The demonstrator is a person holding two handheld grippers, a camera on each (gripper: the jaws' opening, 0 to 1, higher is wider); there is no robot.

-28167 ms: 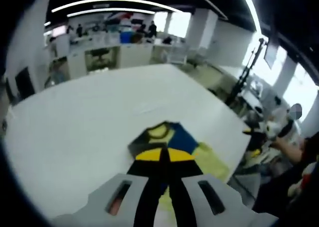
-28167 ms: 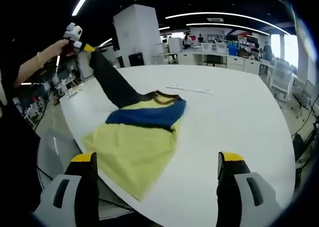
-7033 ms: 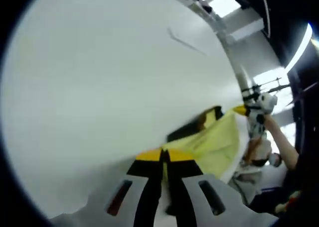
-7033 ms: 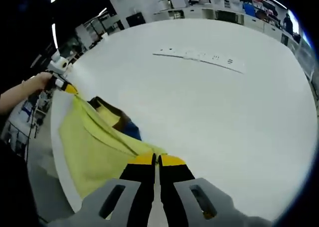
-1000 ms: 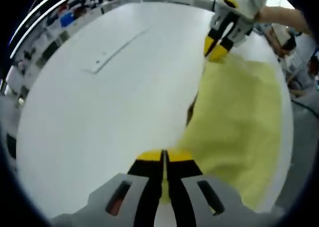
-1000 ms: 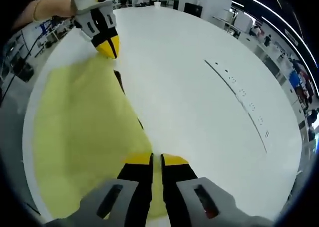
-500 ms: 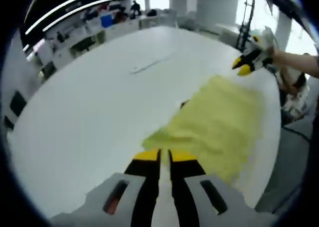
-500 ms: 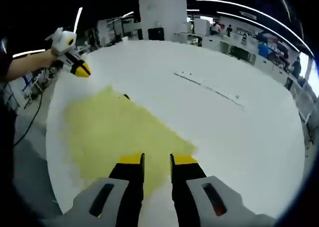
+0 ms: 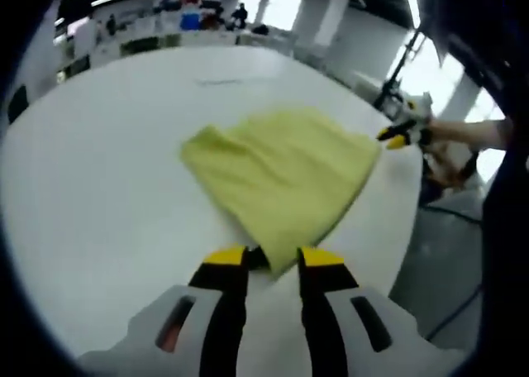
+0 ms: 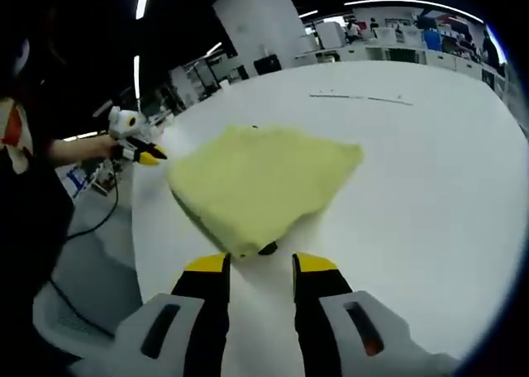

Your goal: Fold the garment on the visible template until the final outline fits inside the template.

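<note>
Garment point(image 9: 281, 174) on white table point(image 9: 99, 195), office beyond.

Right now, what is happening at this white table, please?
A person is folding a soft yellow garment on a round white table with two handheld grippers. Both are open. The left gripper and the right gripper each point at a corner of the folded garment, which lies flat near the table's edge.

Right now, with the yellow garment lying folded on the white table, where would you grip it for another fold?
Probably the pointed corner of the garment lying just ahead of the open left gripper. It is a thin, free tip at the table surface, so come in low along the tabletop from that gripper's own side. The right gripper could do likewise with its near corner.
</note>
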